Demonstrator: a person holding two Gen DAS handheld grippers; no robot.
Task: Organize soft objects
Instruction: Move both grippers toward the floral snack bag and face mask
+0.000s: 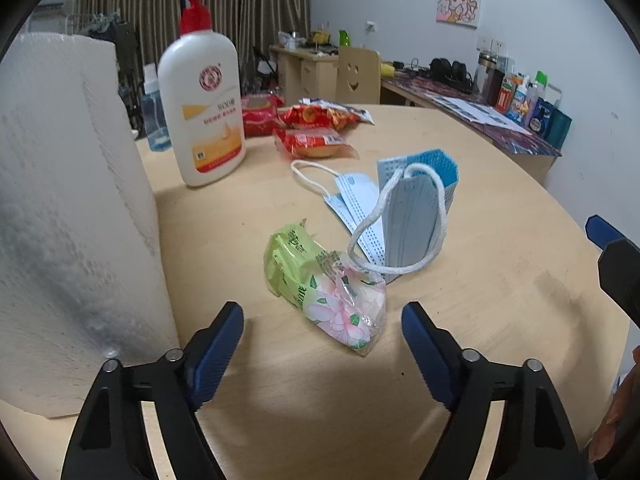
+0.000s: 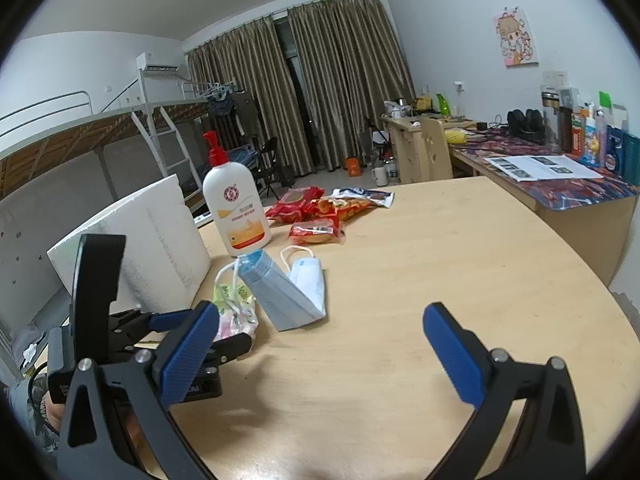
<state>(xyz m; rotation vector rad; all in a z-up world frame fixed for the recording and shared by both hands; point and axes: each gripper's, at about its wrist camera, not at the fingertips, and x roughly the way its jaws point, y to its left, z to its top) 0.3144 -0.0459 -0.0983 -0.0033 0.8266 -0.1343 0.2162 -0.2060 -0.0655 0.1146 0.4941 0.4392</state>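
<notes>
A green and floral tissue pack (image 1: 326,284) lies on the round wooden table (image 1: 500,280), just ahead of my open left gripper (image 1: 322,326) and between its jaws' line. A stack of blue face masks (image 1: 404,216) with white ear loops stands and lies just beyond it. In the right wrist view my right gripper (image 2: 320,320) is open and empty above the table, with the masks (image 2: 280,292) ahead to its left. The left gripper (image 2: 192,332) shows there at the tissue pack (image 2: 234,308).
A white foam box (image 1: 68,220) stands at the left. A white lotion bottle with a red pump (image 1: 202,104) stands behind. Red snack packets (image 1: 316,128) lie at the back. A small clear bottle (image 1: 154,116) is behind the lotion. Desks line the right wall.
</notes>
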